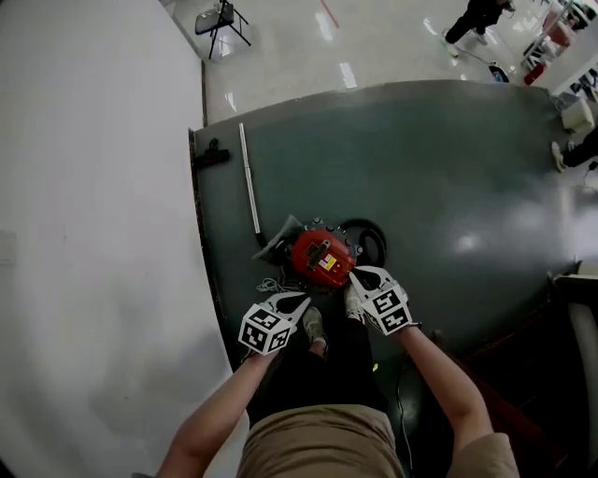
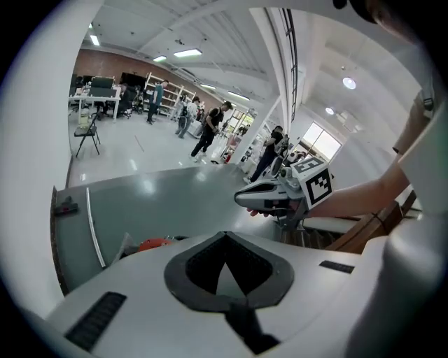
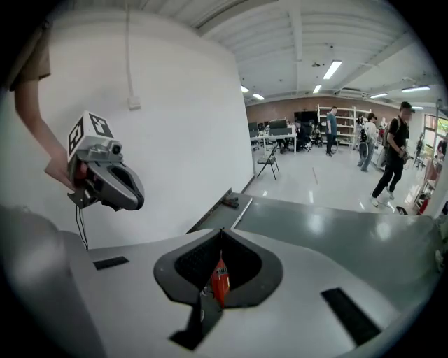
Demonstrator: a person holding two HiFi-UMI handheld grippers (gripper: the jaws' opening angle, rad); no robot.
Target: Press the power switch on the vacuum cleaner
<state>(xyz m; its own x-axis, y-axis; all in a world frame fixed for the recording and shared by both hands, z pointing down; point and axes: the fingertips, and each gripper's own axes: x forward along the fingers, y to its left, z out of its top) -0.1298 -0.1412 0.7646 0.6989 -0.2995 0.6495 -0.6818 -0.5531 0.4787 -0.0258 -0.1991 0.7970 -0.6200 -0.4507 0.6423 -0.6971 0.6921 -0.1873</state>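
A red vacuum cleaner (image 1: pixel 322 259) with a yellow label sits on the dark green mat (image 1: pixel 448 177), just ahead of the person's feet. My left gripper (image 1: pixel 299 301) is shut and empty, held low at the vacuum's near left side. My right gripper (image 1: pixel 361 274) is also shut, its tip close over the vacuum's near right edge. From the left gripper view a bit of the red vacuum (image 2: pixel 155 243) shows left of the closed left gripper (image 2: pixel 225 235). In the right gripper view the right gripper (image 3: pixel 222 233) points down at it, and a red sliver of the vacuum (image 3: pixel 220 281) shows between the jaws. The switch itself is not visible.
A black hose (image 1: pixel 370 239) coils behind the vacuum. A white tube (image 1: pixel 249 182) and a black nozzle (image 1: pixel 211 155) lie near the mat's left edge. A folding chair (image 1: pixel 224 19) stands beyond on the pale floor. People walk at the far right (image 1: pixel 476 19).
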